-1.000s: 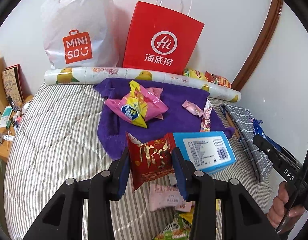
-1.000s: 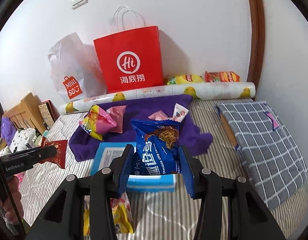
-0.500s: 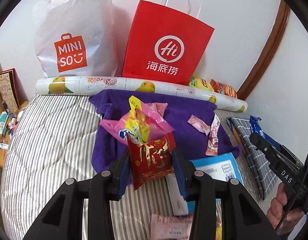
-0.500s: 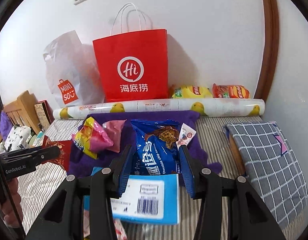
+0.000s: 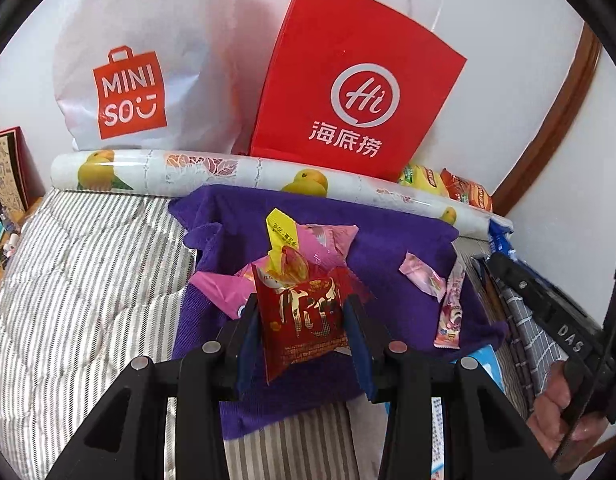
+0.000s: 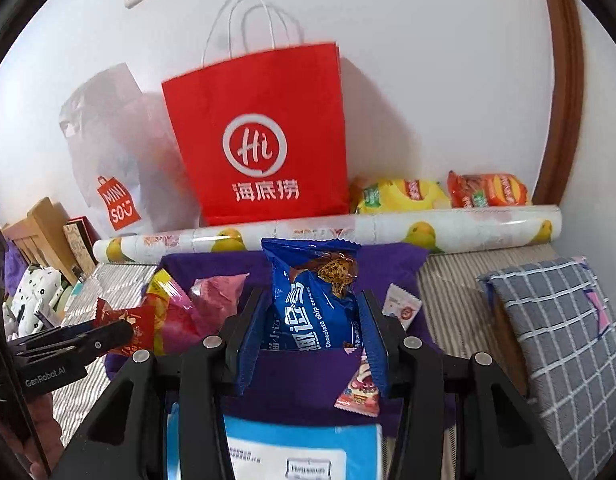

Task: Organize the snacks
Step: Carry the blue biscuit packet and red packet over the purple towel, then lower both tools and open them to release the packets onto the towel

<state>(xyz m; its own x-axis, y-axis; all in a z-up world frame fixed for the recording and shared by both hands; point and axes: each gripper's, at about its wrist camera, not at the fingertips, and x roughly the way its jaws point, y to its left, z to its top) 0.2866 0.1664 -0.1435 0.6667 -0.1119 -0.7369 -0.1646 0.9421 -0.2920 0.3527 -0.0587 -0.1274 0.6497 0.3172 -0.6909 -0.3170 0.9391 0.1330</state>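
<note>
My left gripper [image 5: 302, 320] is shut on a red snack packet with gold lettering [image 5: 304, 316], held above the purple towel [image 5: 391, 248] and just in front of a pink and yellow snack pile [image 5: 308, 240]. My right gripper [image 6: 311, 320] is shut on a blue chocolate chip cookie bag [image 6: 313, 300], over the same purple towel [image 6: 300, 384]. In the right wrist view the left gripper [image 6: 88, 336] shows at the left with the red packet [image 6: 128, 328]. Small pink sachets [image 5: 421, 276] lie on the towel. A red paper bag [image 5: 355, 80] and a white plastic bag [image 5: 148, 60] stand against the wall.
A rolled printed sheet [image 5: 236, 172] lies along the wall, with yellow and orange chip bags [image 6: 439, 194] behind it. A blue box [image 6: 300, 452] sits on the striped bedding [image 5: 88, 280] near me. A grey checked cushion [image 6: 559, 340] lies at the right. Clutter fills the left edge.
Both grippers have moved forward toward the wall with their packets. The towel and bags loom larger, and the blue box has slid back under the grippers.
</note>
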